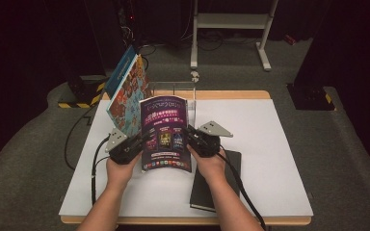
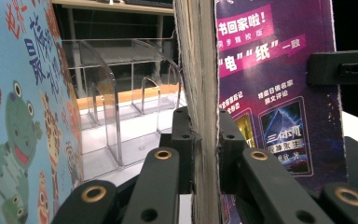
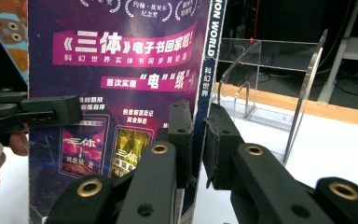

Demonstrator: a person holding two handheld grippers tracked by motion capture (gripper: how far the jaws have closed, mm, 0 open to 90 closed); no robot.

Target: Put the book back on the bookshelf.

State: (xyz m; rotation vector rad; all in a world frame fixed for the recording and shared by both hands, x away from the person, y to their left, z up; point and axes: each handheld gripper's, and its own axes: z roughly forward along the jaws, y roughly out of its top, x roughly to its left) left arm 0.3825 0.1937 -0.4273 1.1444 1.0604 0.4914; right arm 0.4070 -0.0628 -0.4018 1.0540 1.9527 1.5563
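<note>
One purple magazine [image 1: 165, 132], upright, glossy, slightly curved

White table [image 1: 270, 144] carries a black notebook [image 1: 221, 185] and clear rack [image 1: 173, 91]

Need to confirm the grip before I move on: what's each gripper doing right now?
Left gripper: shut on the purple magazine, page edge.
Right gripper: shut on the purple magazine, spine edge.
</note>
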